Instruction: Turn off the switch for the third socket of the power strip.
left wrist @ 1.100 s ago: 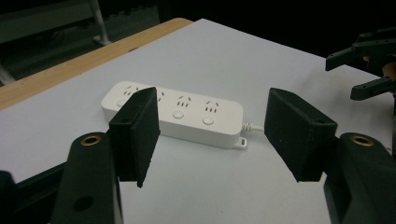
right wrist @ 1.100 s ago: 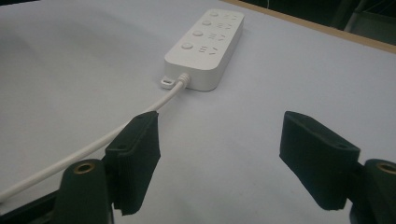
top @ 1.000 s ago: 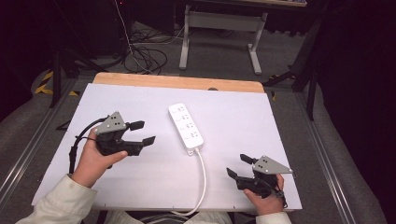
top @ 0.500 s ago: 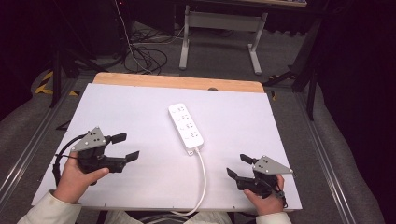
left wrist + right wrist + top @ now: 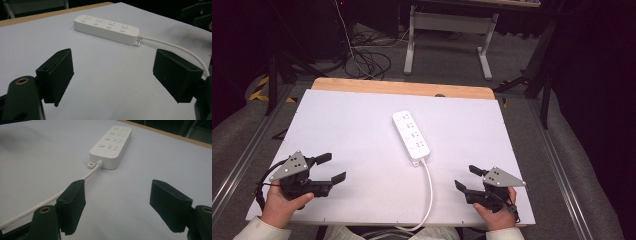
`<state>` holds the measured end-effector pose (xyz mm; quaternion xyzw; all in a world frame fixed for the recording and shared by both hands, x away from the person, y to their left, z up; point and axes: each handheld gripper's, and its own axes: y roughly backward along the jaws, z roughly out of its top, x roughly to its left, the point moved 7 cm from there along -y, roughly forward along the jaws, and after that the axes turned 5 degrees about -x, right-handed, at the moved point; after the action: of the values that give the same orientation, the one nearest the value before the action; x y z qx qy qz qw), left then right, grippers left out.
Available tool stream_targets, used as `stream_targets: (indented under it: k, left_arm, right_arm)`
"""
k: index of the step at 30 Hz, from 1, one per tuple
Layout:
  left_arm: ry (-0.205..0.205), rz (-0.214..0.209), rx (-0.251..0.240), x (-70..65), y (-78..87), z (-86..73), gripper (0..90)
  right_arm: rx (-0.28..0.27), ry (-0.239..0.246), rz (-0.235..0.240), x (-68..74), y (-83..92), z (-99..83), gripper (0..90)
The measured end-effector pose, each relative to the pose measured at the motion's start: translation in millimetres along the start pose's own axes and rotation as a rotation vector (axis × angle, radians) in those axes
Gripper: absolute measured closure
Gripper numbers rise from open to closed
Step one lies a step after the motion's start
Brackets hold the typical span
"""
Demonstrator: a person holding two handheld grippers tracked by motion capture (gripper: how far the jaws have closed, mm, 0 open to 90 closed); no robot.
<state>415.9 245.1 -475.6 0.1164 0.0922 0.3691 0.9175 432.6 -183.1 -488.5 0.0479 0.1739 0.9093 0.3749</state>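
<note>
A white power strip [image 5: 412, 135] [image 5: 106, 28] [image 5: 112, 146] lies flat in the middle of the white table top [image 5: 362, 125], and its white cord [image 5: 429, 195] [image 5: 175, 48] [image 5: 37, 206] runs back over the near edge. My left gripper [image 5: 331, 168] [image 5: 113, 82] sits low at the near left, well apart from the strip. Its jaws have just been opening and stand wide with only bare table between them. At the near right my right gripper [image 5: 468, 177] [image 5: 122, 206] rests open, empty, with the cord passing just beside its left jaw.
A wooden strip [image 5: 402, 89] borders the table's far edge. Beyond it stand a metal frame [image 5: 447, 35] and loose cables [image 5: 367, 55] on the floor. Rails [image 5: 242, 160] run along both sides of the table.
The left hand has drawn its gripper toward the near left corner and lower, away from the power strip, and its jaws have spread wider. The right gripper has stayed put.
</note>
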Motion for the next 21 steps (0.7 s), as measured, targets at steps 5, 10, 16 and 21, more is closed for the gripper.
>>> stream_targets:
  k: [5,10,16,21]
  left_arm:
    - [-0.042,0.032,0.003,4.6,3.0,-10.3,16.1]
    - [-0.053,0.049,0.014,4.7,6.2,-21.2,16.0]
    - [-0.016,0.046,0.016,6.5,9.1,-25.1,16.0]
    - [0.015,0.039,0.000,7.6,9.4,-20.7,16.0]
  right_arm:
    - [0.001,0.001,0.002,0.3,0.0,-0.2,28.8]
    - [0.003,0.001,0.002,-0.5,-0.2,-1.0,28.8]
    - [0.007,-0.001,0.001,-0.3,-0.7,-1.4,28.8]
    - [0.013,0.000,0.001,-0.4,-1.3,-1.9,28.8]
